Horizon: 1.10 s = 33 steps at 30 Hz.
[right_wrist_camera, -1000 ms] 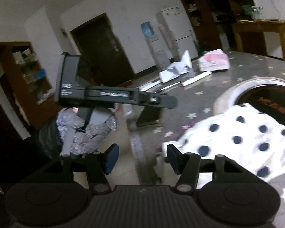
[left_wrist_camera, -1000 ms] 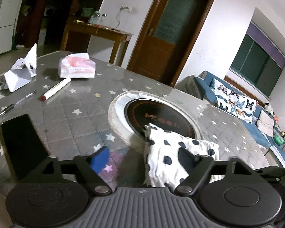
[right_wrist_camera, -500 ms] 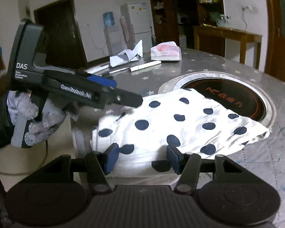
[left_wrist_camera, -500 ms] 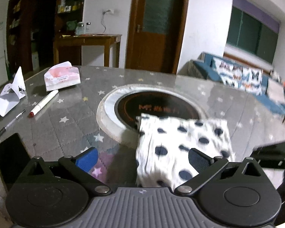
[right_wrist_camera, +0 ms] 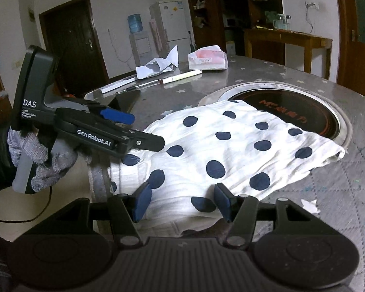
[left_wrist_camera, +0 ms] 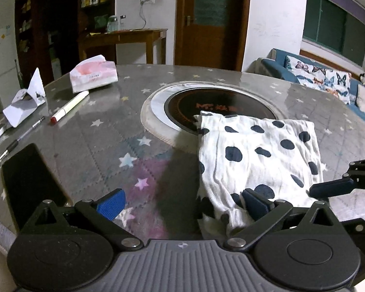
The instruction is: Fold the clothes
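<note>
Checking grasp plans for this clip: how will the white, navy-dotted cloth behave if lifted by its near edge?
The white cloth with navy dots looks thin and wrinkled, so it will probably droop, not stay flat. Folded in layers, it may fall open. On the glossy star-patterned table it would likely slide easily.

Star-patterned round table, spotted cloth, phone, marker, tissue pack

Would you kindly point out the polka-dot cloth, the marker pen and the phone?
polka-dot cloth [right_wrist_camera: 236,146]: right wrist view, middle of its top layer.
marker pen [left_wrist_camera: 69,107]: left wrist view, white barrel.
phone [left_wrist_camera: 32,182]: left wrist view, dark screen.
</note>
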{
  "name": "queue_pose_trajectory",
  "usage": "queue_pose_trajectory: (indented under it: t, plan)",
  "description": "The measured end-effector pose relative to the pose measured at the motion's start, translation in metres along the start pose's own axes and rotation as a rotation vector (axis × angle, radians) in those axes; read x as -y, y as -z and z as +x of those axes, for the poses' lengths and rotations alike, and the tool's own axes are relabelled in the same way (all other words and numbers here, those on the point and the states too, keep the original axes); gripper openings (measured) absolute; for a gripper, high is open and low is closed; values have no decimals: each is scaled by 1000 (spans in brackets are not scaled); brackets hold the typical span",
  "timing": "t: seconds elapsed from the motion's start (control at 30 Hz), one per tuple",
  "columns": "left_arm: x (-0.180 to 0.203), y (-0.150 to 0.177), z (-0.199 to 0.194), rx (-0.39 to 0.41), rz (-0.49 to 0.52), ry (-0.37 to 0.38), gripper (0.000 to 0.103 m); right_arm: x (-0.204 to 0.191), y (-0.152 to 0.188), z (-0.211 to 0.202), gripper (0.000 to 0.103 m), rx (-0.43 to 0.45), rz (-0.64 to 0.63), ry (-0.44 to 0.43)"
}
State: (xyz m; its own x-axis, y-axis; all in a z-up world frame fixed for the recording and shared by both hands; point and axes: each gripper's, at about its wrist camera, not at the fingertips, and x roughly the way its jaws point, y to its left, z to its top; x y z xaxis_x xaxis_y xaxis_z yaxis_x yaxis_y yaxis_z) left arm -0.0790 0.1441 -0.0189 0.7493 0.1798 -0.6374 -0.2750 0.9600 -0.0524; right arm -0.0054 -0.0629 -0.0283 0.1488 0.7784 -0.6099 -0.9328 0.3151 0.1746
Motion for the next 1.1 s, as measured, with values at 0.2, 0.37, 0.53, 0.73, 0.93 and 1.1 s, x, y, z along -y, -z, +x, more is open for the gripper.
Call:
queue_pose_trajectory:
  t: [0.2,0.37,0.53,0.73,0.93,1.1]
  plan:
    - [2,-17,-8,59,-11,16,103,16,-20,-8,60,41,39,16]
    - [2,-21,6,40,-17,-6,103,41,-37,-1,60,71,48,101]
    - [-1,-14,15,1,-19,-24,103,76,-40,17,60,46,100,185]
    - [-4,-11,24,-30,-17,-26,103,105,-30,21,59,18,178,218]
    - [-2,-11,29,-41,-17,-24,103,103,-50,22,59,47,135,200]
    - [-5,-11,27,-47,-32,-26,103,104,-56,54,59,-8,107,187]
